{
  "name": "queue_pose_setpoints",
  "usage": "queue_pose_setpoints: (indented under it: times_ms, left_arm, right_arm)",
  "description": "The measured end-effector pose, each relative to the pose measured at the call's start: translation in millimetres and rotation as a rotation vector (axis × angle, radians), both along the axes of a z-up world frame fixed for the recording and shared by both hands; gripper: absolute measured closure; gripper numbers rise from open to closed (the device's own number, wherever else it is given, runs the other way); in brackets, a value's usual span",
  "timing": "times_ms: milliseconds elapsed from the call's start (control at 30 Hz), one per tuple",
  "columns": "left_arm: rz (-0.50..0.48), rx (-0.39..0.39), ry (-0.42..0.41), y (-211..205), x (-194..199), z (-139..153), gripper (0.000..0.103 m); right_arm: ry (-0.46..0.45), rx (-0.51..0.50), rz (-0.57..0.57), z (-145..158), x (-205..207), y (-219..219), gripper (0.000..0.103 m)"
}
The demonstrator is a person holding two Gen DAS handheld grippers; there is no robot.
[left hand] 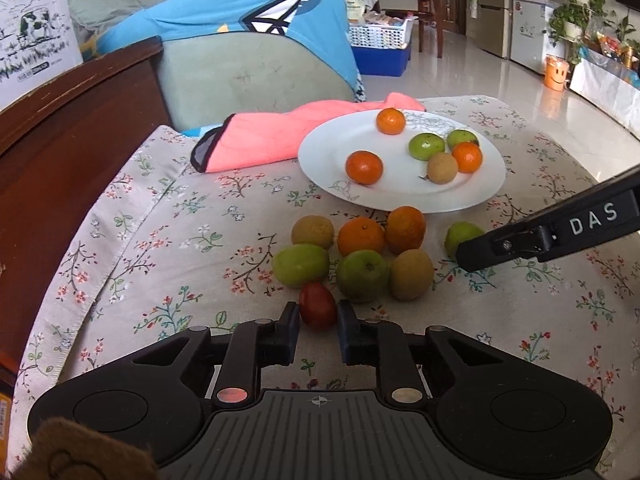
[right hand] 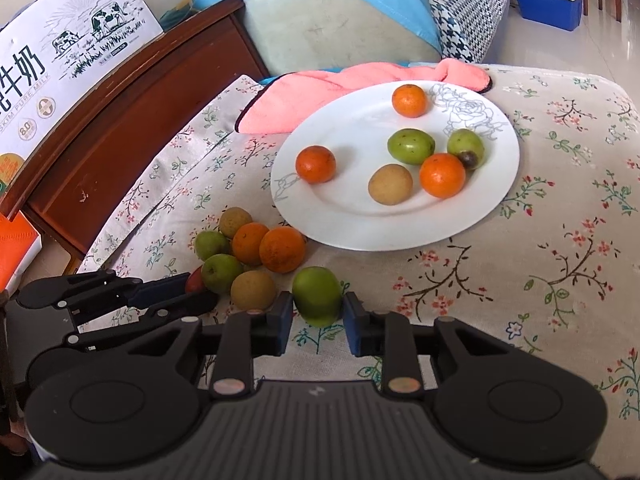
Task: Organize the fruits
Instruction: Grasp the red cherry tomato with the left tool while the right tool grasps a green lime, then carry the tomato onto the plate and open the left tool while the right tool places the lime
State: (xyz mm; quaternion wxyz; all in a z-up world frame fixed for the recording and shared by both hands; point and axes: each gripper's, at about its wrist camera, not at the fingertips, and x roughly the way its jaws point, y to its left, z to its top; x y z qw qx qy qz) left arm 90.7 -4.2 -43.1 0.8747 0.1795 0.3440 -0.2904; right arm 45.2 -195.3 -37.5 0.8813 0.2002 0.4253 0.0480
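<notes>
Left tongs [left hand: 318, 312] clamped on a small red fruit [left hand: 317, 306], pads pressing both sides; the fruit sits low on the floral tabletop [left hand: 168, 248]. Right tongs [right hand: 317, 308] clamped on a green fruit [right hand: 317, 295], also down at cloth level.

Loose pile just ahead of the left tongs, touching or nearly touching the red fruit: two green fruits [left hand: 362, 274], two brown ones [left hand: 412, 274], two oranges [left hand: 362, 236]. From the right tongs that same pile lies ahead and to the left, close beside the held green fruit. The left tongs show in the right view, low left, tips at the pile's near edge.

White plate [left hand: 332, 148] further ahead of both tongs, beyond the pile, with its near rim just past the oranges. On it: three oranges [right hand: 442, 175], two green fruits [right hand: 411, 146], one brown fruit [right hand: 390, 184], spread apart except one orange touching a green one.

Pink towel [left hand: 256, 140] beyond the plate, to its left, with the plate's far rim overlapping it. Milk carton box [right hand: 60, 80] far left of the tongs, behind the dark wooden frame [left hand: 60, 128].
</notes>
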Motion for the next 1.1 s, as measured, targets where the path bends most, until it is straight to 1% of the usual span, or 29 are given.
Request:
queue_pose_setpoints:
  times_ms: [100,333,533,600,733,900,1000,1100]
  left_arm:
    - [0.016,-0.015,0.009,0.3,3.3,-0.1,0.084]
    - [0.032,-0.013,0.008,-7.0,5.6,-0.4,0.085]
    - [0.068,-0.005,-0.011,-2.2,-2.2,11.0,0.085]
    - [0.084,-0.029,-0.022,0.2,-3.1,20.2,0.085]
    - [0.102,-0.104,-0.032,1.9,-3.4,41.6,0.085]
    - [0.113,-0.182,-0.053,-1.2,-3.4,66.8,0.085]
    - [0.109,-0.210,-0.074,-4.8,-3.8,79.3,0.085]
    - [0.092,-0.212,-0.092,-12.4,-1.6,87.8,0.085]
  right_arm:
    - [-0.003,-0.001,0.000,-0.4,0.1,0.2,0.076]
    - [-0.008,-0.004,0.006,-0.7,0.4,1.5,0.076]
    - [-0.013,0.017,0.014,5.2,-0.3,-2.1,0.076]
    - [-0.032,0.026,0.023,11.4,-1.3,-2.3,0.076]
    - [-0.071,0.060,0.043,26.6,-3.9,-5.6,0.076]
    - [-0.138,0.068,0.055,50.8,-5.0,-11.6,0.076]
    - [-0.163,0.089,0.045,61.7,-3.4,-20.4,0.076]
    - [-0.187,0.087,0.034,72.3,0.9,-31.5,0.076]
